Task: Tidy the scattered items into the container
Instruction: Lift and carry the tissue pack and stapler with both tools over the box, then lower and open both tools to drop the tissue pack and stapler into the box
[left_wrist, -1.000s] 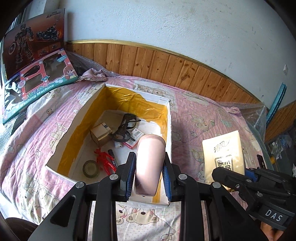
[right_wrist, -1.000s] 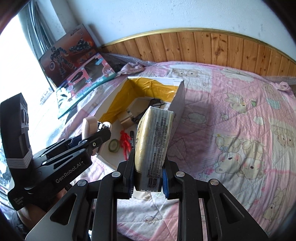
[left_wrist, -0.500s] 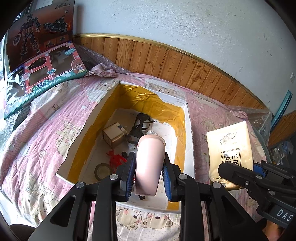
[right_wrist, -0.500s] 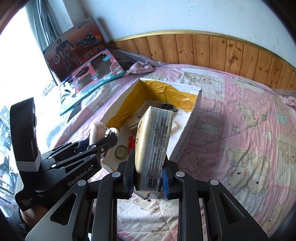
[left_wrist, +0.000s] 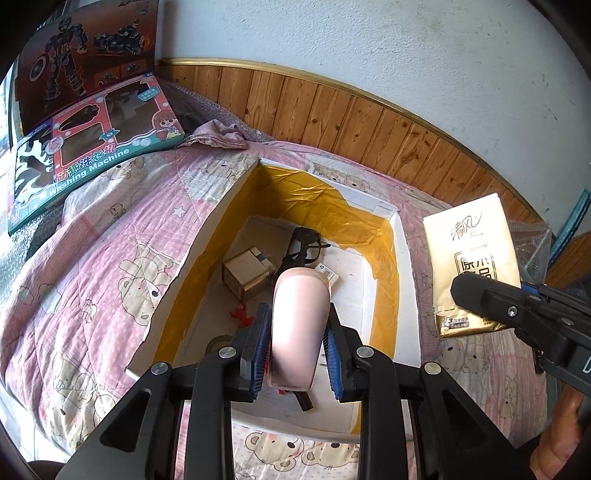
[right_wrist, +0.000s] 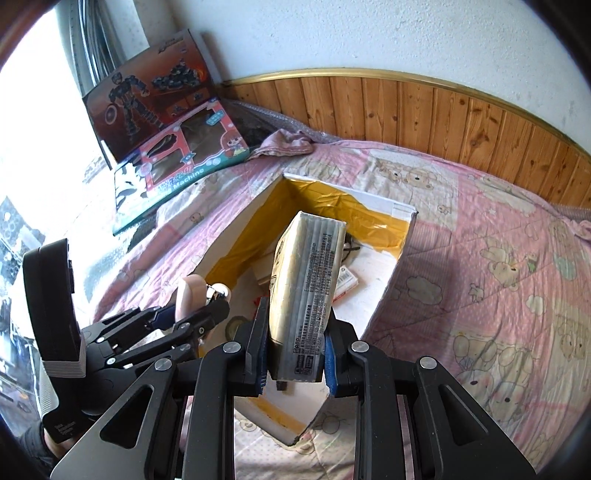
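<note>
Glasses (left_wrist: 303, 245) inside box (left_wrist: 402, 266)

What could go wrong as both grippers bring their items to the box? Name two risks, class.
The left gripper holds the pink bottle above glasses and a small carton; dropped, it may hit them. The right gripper grips the tissue pack by its lower end; it could tip or catch the box wall.

Red item (left_wrist: 240, 315) and tape roll (left_wrist: 218, 341) in the box partly hidden behind the left gripper's fingers (left_wrist: 255, 349), black pen's (left_wrist: 304, 400) upper length covered by the pink bottle (left_wrist: 299, 325), tissue pack's (right_wrist: 306, 291) small print illegible, dark robot toy box (left_wrist: 85, 55) cut off by the frame edge.
</note>
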